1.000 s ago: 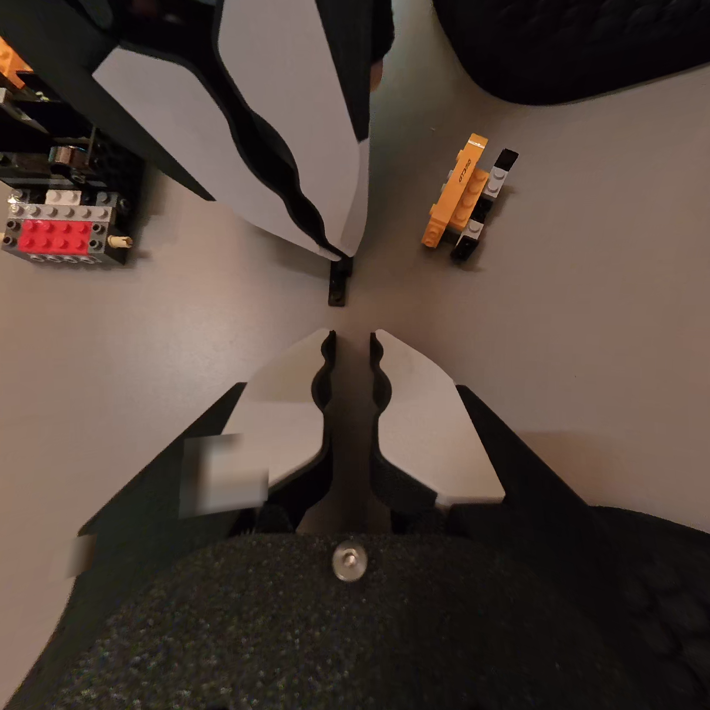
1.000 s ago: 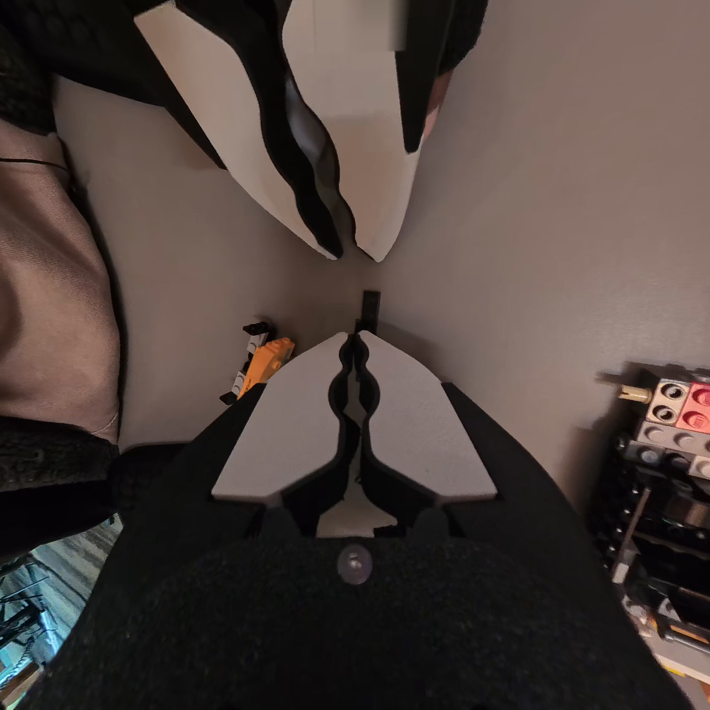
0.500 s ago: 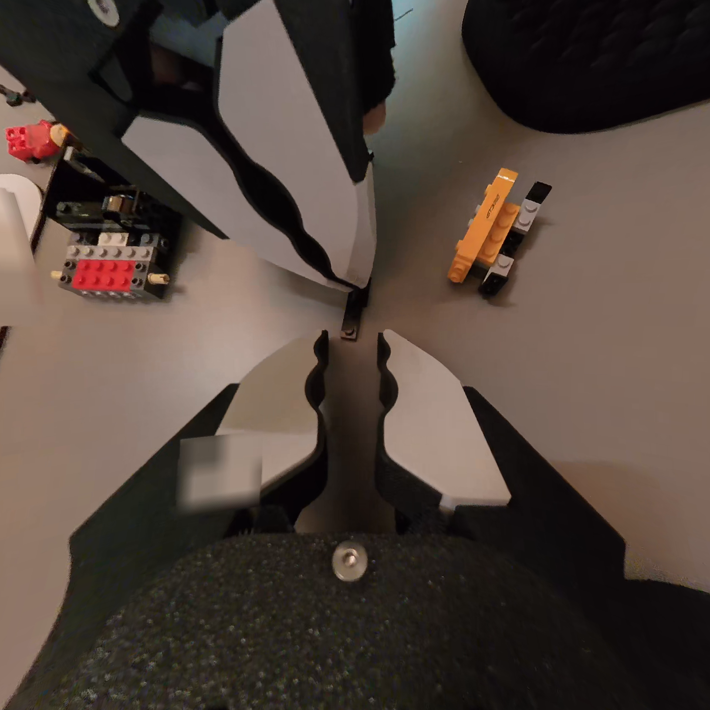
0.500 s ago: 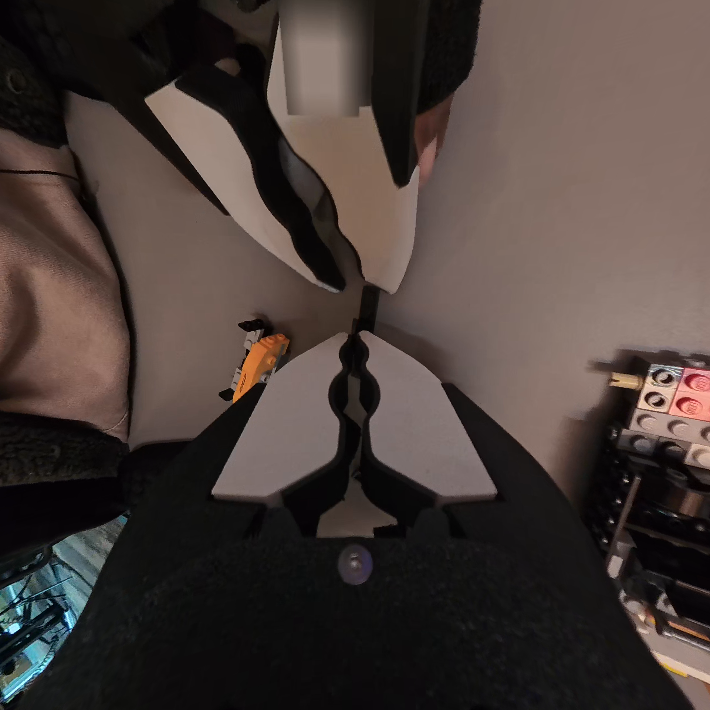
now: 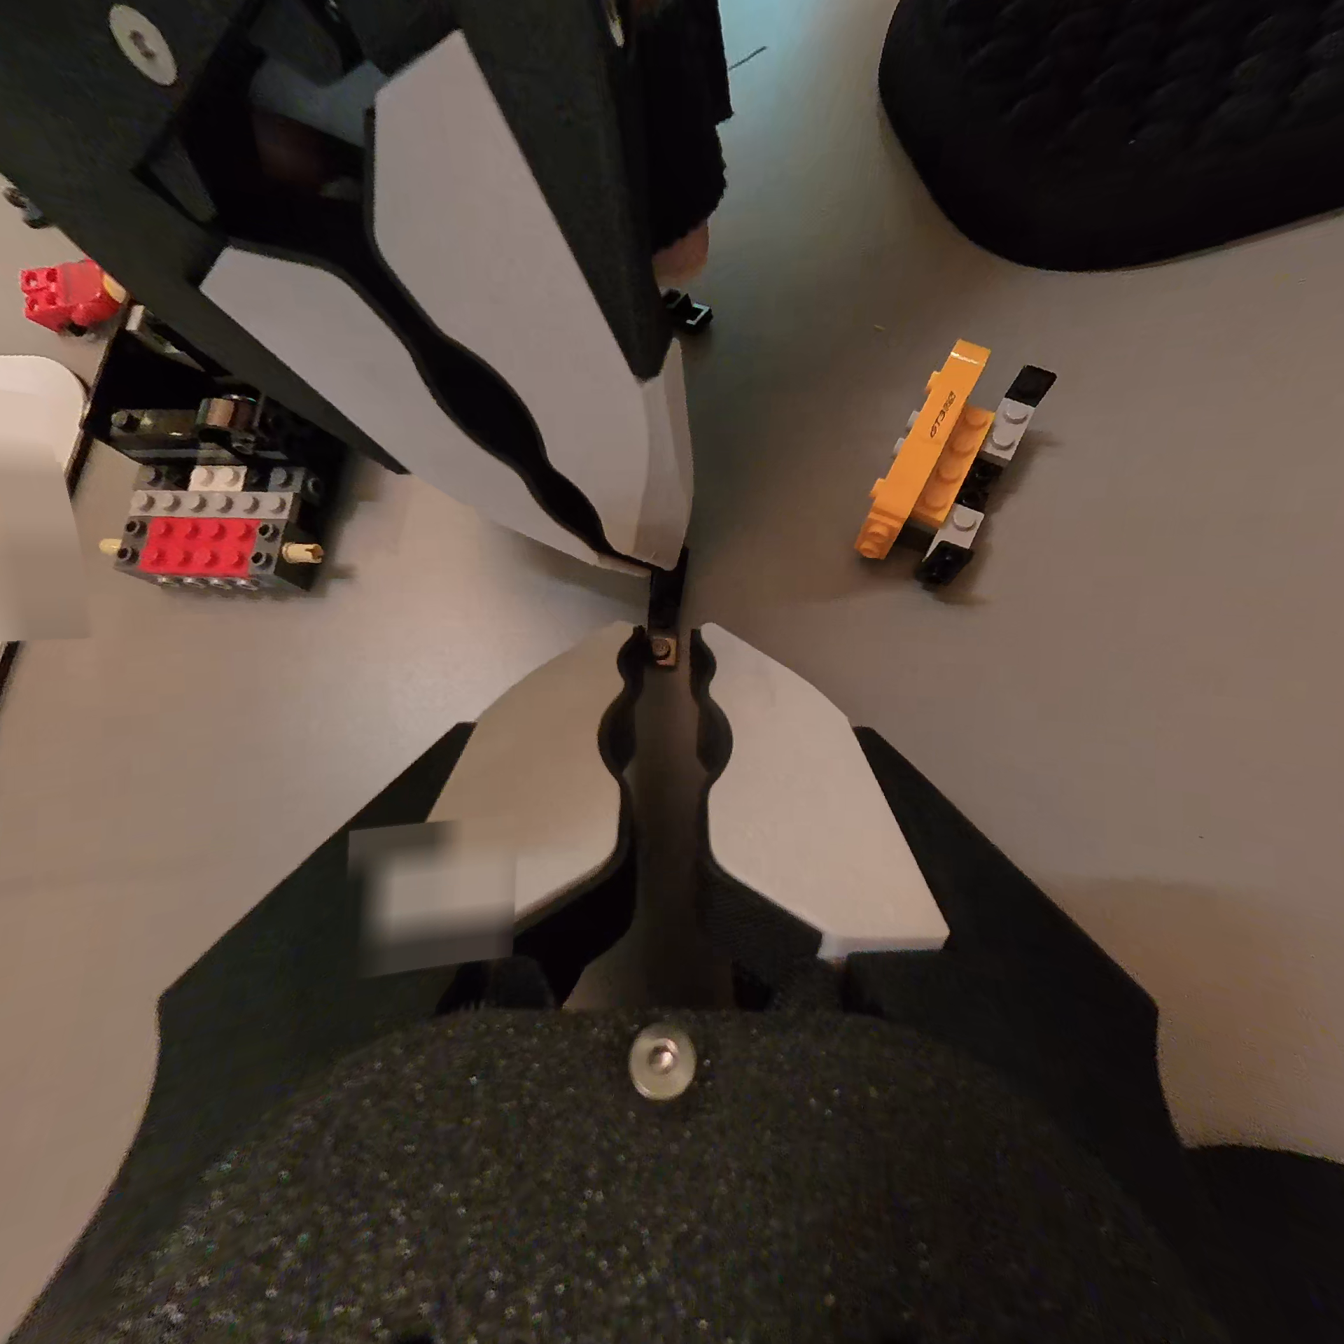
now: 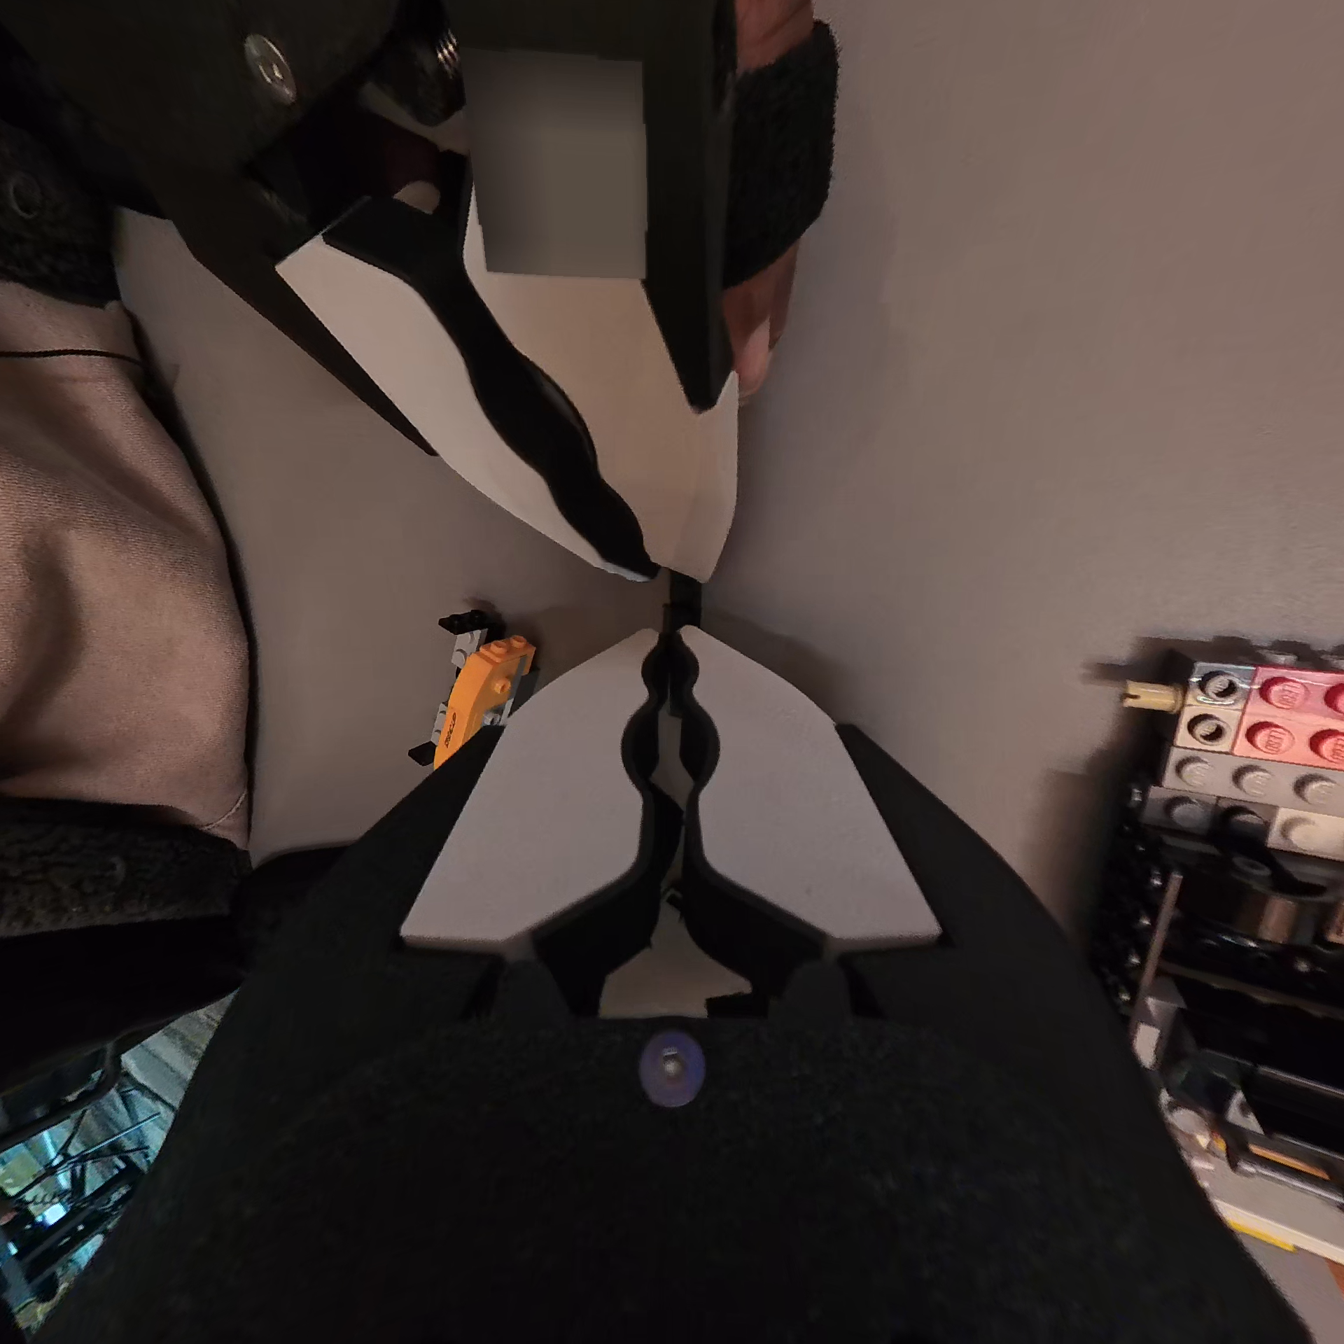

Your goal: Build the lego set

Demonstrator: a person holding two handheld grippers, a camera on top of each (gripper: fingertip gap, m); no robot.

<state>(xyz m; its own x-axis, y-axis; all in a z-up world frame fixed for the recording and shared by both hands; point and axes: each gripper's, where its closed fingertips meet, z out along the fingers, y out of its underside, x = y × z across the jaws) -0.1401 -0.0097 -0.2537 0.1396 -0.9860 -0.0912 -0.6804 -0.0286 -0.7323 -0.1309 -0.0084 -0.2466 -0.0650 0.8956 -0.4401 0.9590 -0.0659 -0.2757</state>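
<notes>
The right claw [image 6: 670, 636] is clamped on one end of a thin black plate [image 5: 665, 611]; the left claw [image 5: 665, 640], slightly apart, straddles its other end above the counter [image 5: 1091, 727]. A misjudged handover could drop this slick, tiny piece. Right of the plate lies a studded orange block [image 5: 927, 465]; left, the red-topped build [image 5: 207, 542].

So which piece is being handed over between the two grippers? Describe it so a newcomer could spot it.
On the grey tabletop, find where the two white-fingered grippers meet tip to tip. The thin black lego plate bridges them, clamped by the right gripper. Unlike the orange-and-grey lego assembly nearby, it is plain black and held.
</notes>
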